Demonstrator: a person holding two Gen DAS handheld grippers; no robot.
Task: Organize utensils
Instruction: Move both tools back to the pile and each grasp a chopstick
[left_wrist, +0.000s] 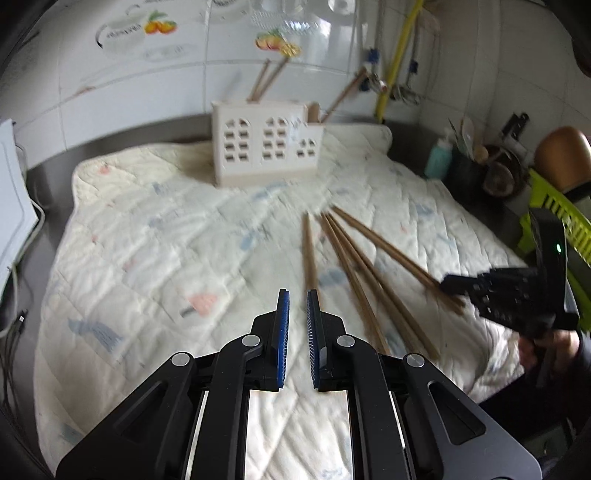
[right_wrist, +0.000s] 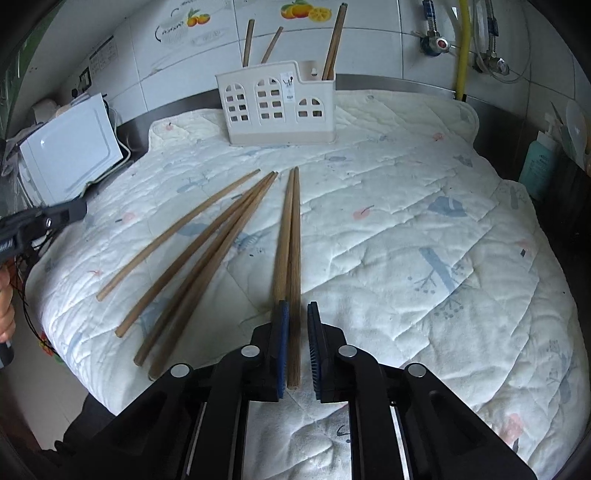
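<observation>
Several brown wooden chopsticks lie on a quilted white cloth. In the right wrist view a pair of chopsticks runs toward me; one of them lies between the open fingers of my right gripper, not clamped. Three more chopsticks fan out to the left. A white utensil holder with arched windows stands at the back and holds three chopsticks upright. My left gripper is open and empty above the cloth, left of the chopsticks. The holder is ahead of it. The right gripper shows at the chopsticks' right ends.
A white appliance stands at the left of the counter. A teal bottle, dark pots and a green basket crowd the right side. A yellow pipe and valves run up the tiled wall behind.
</observation>
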